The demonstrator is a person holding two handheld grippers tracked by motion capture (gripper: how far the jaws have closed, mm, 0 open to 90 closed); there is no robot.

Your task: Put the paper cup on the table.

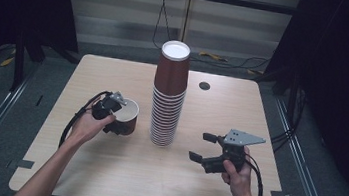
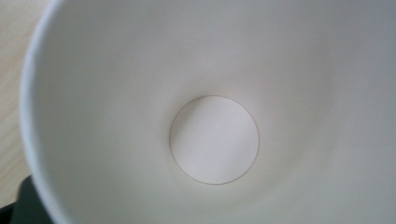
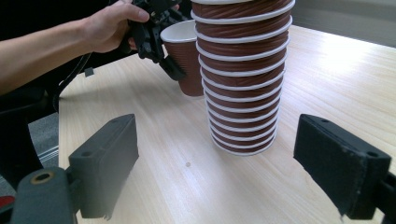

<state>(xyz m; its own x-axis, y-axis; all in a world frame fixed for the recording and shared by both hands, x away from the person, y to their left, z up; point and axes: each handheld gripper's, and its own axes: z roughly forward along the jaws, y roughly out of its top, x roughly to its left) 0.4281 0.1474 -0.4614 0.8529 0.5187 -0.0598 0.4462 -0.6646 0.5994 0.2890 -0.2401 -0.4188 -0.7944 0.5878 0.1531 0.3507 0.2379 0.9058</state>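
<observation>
Left gripper (image 1: 116,112) is clamped on the rim of a single brown ribbed paper cup (image 1: 127,118), one jaw outside the wall and the other inside as far as I can tell from the right gripper view, where it shows at (image 3: 161,44). That cup (image 3: 187,60) stands upright on the light wooden table (image 1: 103,170), just left of the tall stack, near it but not touching. Its outside is dark reddish brown with a ripple texture, the rolled rim is white, and looking straight down in the left gripper view the inside (image 2: 215,140) is plain white with a round flat bottom, nothing in it.

Right gripper (image 1: 204,147) sits lower right on the table side, jaws spread wide with nothing between them, pointing toward the stack.

Farther back is the tall stack of brown ribbed paper cups (image 1: 167,97), white rims banding it all the way up, with the top cup showing its white bottom (image 1: 175,51), so they're stacked upside down.
</observation>
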